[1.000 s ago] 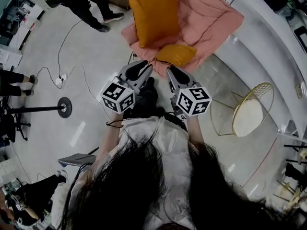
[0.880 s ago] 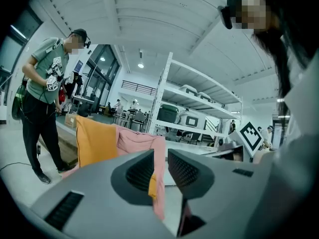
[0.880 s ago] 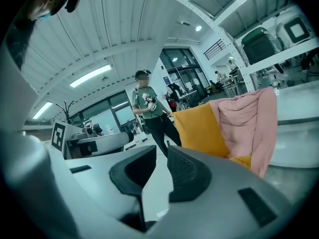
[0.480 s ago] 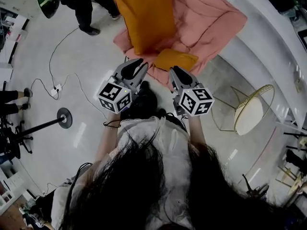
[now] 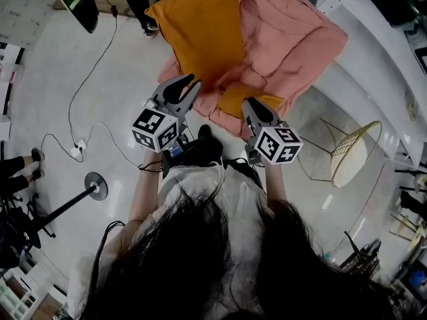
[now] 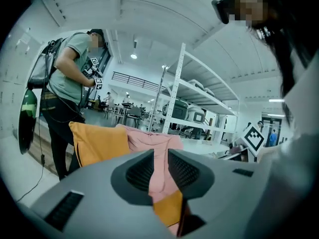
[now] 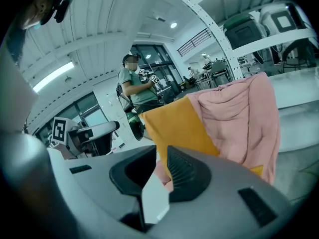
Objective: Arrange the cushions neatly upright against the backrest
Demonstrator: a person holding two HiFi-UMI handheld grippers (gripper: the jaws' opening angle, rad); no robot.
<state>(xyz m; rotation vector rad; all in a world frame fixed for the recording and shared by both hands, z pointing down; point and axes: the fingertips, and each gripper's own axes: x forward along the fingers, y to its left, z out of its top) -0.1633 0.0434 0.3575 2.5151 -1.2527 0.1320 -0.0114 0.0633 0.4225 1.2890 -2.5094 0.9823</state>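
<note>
A pink padded armchair (image 5: 293, 39) stands in front of me. A large orange cushion (image 5: 200, 29) leans tilted over its left side, and a small orange cushion (image 5: 235, 99) lies flat at the seat's front edge. My left gripper (image 5: 194, 81) is shut and empty, hovering just short of the large cushion's lower corner. My right gripper (image 5: 249, 101) is shut and empty, right above the small cushion. The left gripper view looks past its jaws (image 6: 160, 156) at the large cushion (image 6: 99, 143) and the small cushion (image 6: 169, 208). Beyond the right gripper (image 7: 162, 168) are the large cushion (image 7: 174, 128) and the chair (image 7: 244, 118).
A gold wire side table (image 5: 350, 155) stands right of the chair, with a white shelf unit (image 5: 373, 52) behind it. A cable and power strip (image 5: 80, 145) lie on the floor at left, near a stand base (image 5: 97, 186). A person (image 6: 70, 83) stands left of the chair.
Both grippers have come closer to the chair; the left one now reaches the large cushion's lower corner and the right one is over the small cushion. Jaws unchanged.
</note>
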